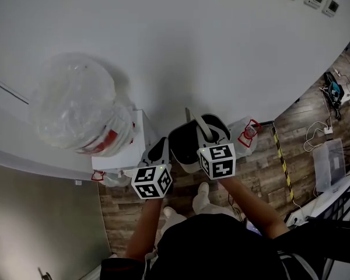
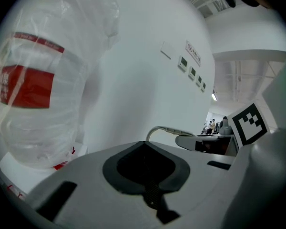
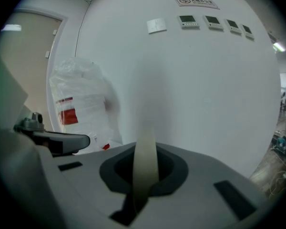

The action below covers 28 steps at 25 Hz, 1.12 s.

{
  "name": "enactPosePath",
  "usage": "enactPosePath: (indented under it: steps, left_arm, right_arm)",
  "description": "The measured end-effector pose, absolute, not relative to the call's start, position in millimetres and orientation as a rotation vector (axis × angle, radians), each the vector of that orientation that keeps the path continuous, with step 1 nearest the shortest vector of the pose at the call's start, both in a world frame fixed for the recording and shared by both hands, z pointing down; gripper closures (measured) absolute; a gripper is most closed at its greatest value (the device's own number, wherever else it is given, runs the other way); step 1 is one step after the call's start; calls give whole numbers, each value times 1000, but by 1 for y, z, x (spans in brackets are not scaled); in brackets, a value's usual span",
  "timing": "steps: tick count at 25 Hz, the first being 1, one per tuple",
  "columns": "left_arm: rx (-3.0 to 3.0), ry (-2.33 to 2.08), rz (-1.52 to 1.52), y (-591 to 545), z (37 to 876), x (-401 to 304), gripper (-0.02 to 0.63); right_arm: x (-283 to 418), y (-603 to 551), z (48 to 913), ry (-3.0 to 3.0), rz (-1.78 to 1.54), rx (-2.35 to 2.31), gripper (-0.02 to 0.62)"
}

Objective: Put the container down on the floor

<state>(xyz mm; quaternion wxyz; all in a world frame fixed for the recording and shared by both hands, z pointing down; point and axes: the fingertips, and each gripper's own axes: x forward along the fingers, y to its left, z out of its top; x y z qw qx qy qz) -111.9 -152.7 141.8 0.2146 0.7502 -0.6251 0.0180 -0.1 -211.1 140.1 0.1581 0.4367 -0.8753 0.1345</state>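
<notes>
Head view: we note the dark round plastic container (image 1: 184,147) between left gripper (image 1: 162,147) and right gripper (image 1: 210,137), over brown wood-plank floor (image 1: 262,168); floor contact unclear.
Left gripper view: jaws together, empty.
Right gripper view: jaws clamped on the container's pale strap handle (image 3: 145,151).

Black container (image 1: 184,146), beige handle (image 3: 145,168); clear bag (image 1: 76,104) with red print; brown plank floor (image 1: 262,169)

Bright even indoor light, soft shadows on white wall (image 1: 163,51), fisheye bending, dark vignetted corners
</notes>
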Motion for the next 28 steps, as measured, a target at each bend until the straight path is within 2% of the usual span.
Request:
enactPosePath:
  steps: [11, 28]
  left_arm:
    - [2096, -1690, 31, -170, 151, -121, 592]
    - [2102, -1623, 75, -197, 271, -125, 592]
  right_arm:
    - [-5, -228, 153, -2493, 382, 1309, 566]
    - [-23, -258, 257, -2479, 396, 1386, 566]
